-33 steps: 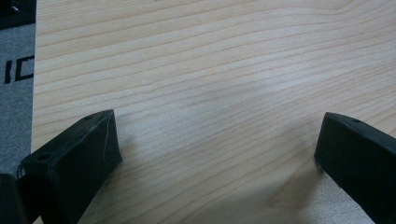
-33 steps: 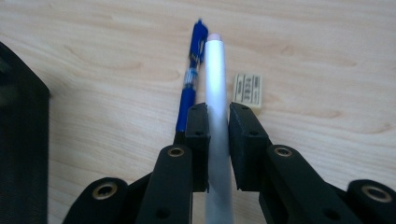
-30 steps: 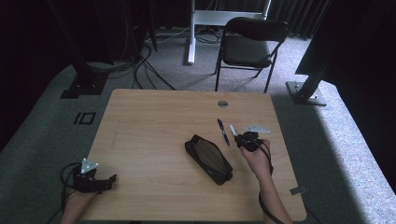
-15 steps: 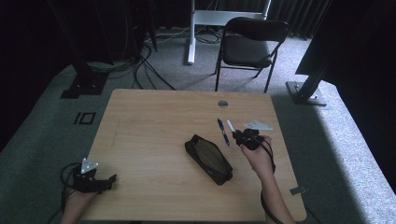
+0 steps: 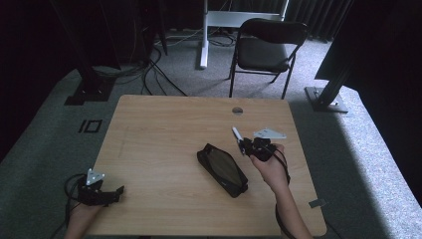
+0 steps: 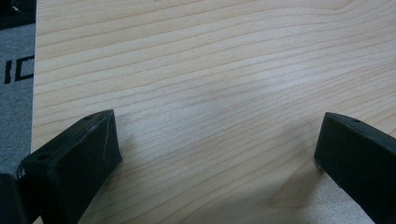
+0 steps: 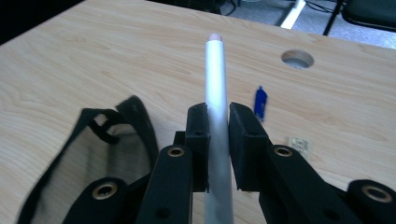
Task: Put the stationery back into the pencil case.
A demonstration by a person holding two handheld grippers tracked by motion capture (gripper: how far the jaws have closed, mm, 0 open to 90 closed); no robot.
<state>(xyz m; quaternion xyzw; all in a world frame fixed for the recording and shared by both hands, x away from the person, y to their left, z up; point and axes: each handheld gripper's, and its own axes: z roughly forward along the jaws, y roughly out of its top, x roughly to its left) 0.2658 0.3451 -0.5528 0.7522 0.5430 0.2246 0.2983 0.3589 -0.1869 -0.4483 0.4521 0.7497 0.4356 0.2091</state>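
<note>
The right tongs (image 7: 217,123) are clamped on a grey pen (image 7: 217,107), which stands up between the pads with its pale tip pointing away; in the high view these tongs (image 5: 244,145) hold the pen (image 5: 236,133) above the counter (image 5: 164,129), just right of the black mesh pouch (image 5: 222,169). A small blue cap (image 7: 260,102) lies on the wood beyond the jaws. The left tongs (image 6: 215,154) stand wide apart over bare wood at the counter's near left corner (image 5: 112,191). The pale wooden counter has a round cable hole (image 5: 237,110); grey carpet and a dark chair (image 5: 266,45) lie behind. Compared with a second ago, the right tongs have risen with the pen; the left ones stay put
</note>
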